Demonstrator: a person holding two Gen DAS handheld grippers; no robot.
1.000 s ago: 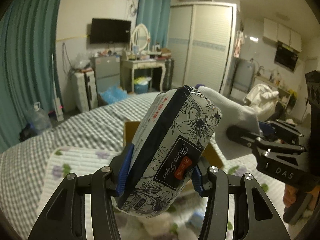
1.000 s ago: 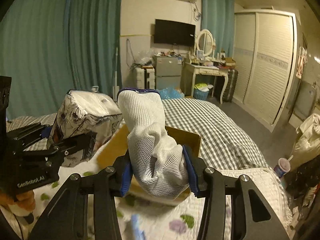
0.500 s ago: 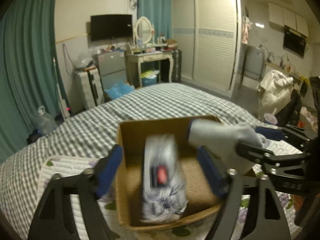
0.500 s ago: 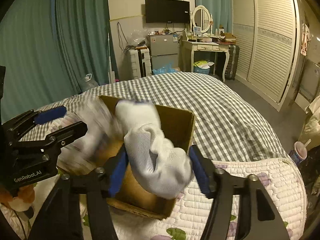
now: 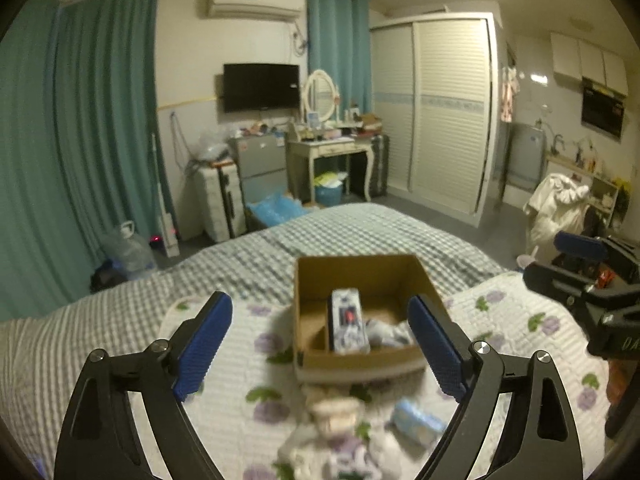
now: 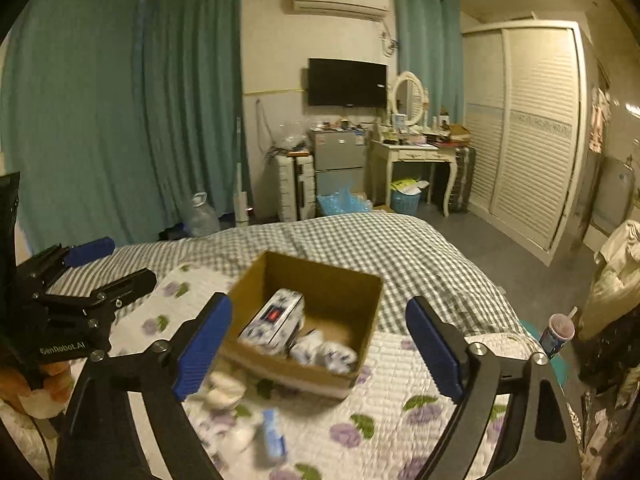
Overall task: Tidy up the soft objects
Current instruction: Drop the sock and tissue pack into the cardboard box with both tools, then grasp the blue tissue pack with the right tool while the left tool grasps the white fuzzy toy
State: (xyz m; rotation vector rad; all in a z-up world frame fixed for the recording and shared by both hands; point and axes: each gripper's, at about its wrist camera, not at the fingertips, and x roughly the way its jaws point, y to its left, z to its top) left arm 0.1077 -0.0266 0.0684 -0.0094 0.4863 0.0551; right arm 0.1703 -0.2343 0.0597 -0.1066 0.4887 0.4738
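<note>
Tissue pack (image 5: 347, 320) and white glove (image 6: 326, 351) lie in the cardboard box (image 5: 362, 268) ahead of both grippers — left gripper (image 5: 320, 350) and right gripper (image 6: 318, 346) gape wide, holding nothing. Only the right view shows a cup (image 6: 557, 330) rightward.

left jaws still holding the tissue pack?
No: the left gripper is open and empty, and the tissue pack lies inside the cardboard box beside the white glove.

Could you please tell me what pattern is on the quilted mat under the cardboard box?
The quilted mat is white with purple flowers and green leaves, clearest in the right wrist view.
</note>
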